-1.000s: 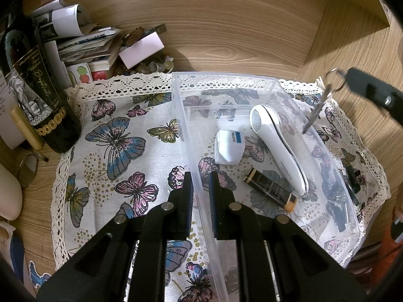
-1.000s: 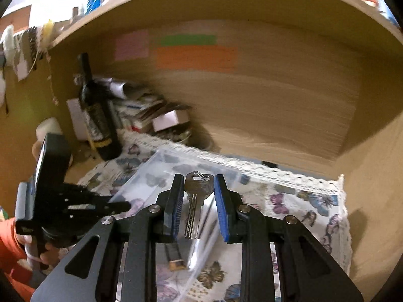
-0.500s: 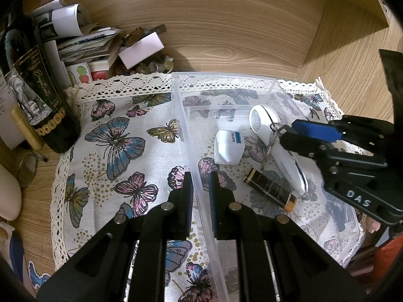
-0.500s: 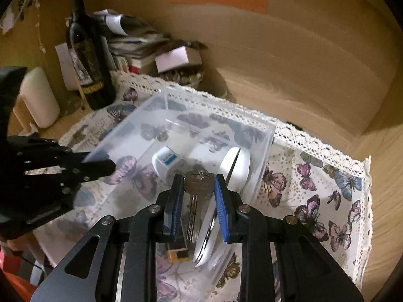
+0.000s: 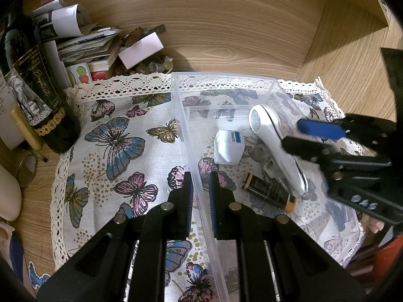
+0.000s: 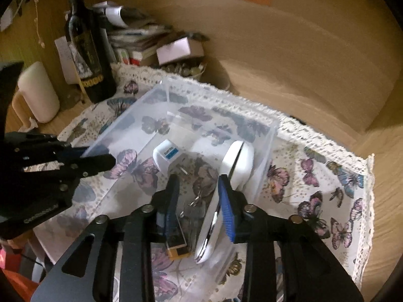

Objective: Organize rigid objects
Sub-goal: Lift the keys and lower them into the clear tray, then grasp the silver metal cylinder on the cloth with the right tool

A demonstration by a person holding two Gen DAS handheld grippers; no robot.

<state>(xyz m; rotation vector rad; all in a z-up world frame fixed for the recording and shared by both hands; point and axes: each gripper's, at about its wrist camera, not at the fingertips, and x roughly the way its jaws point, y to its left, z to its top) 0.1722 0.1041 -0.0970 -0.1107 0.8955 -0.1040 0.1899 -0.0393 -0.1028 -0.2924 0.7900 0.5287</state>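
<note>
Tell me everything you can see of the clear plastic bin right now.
The clear plastic bin is a see-through, open-topped rectangular box that stands upright on the butterfly cloth. A low clear divider crosses its far end. Inside lie a white handheld device, a small white box with a blue label, a dark tube with a gold cap and a key on a ring. The left gripper is shut on its near side wall; the right gripper is open above the key.
</note>
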